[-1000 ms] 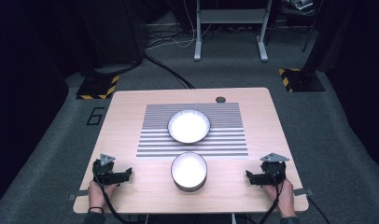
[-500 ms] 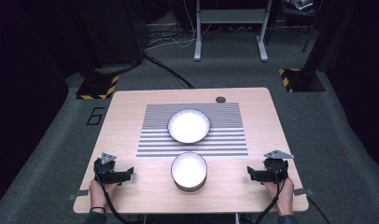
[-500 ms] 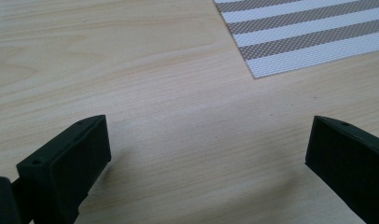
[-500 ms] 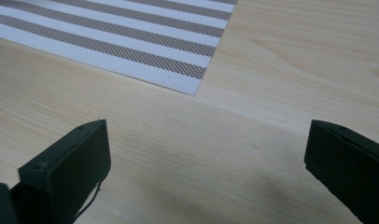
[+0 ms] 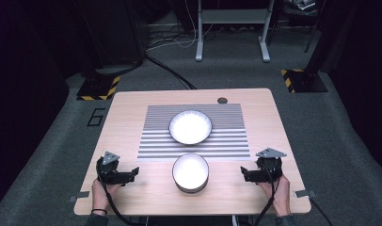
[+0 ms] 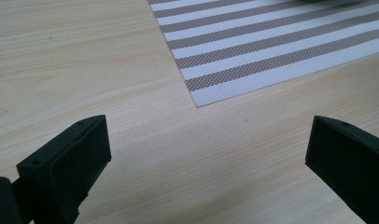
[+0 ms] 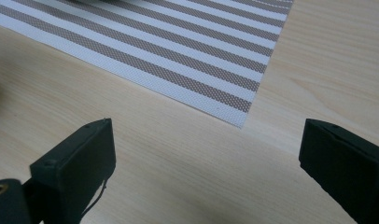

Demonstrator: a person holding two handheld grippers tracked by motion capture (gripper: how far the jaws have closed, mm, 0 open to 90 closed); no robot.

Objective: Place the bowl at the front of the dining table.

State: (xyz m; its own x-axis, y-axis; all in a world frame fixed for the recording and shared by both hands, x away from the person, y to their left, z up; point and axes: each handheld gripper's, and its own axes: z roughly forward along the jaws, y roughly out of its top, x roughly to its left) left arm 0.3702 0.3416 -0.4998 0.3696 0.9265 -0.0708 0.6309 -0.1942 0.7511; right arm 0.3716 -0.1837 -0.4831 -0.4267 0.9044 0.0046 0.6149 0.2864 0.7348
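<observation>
Left gripper point(image 5: 132, 172): resting low over the near left part of the table point(image 5: 132, 106), a hand point(image 5: 102, 189) gripping it from behind, jaws pointing inward toward the table's middle. In the left gripper view the left gripper point(image 6: 208, 158) is standing wide open, its two black jaws far apart and nothing lying between them but bare wood.

Right gripper point(image 5: 243, 173): sitting over the near right part of the table, a hand point(image 5: 275, 188) holding it, jaws pointing inward. In the right gripper view the right gripper point(image 7: 206, 158) is likewise gaping wide and gripping nothing.

Small bowl point(image 5: 190, 172): white inside, dark outside, standing upright on the bare wood between the two grippers, apart from both, just in front of the mat's near edge.

Striped mat point(image 5: 226, 136): lying flat at the table's middle; its near left corner is showing ahead of the left jaws, its near right corner ahead of the right jaws.

Wide bowl point(image 5: 190, 126): white, sitting on the mat beyond the small bowl.

Cables point(image 5: 109, 207): trailing from each gripper toward the near edge.
</observation>
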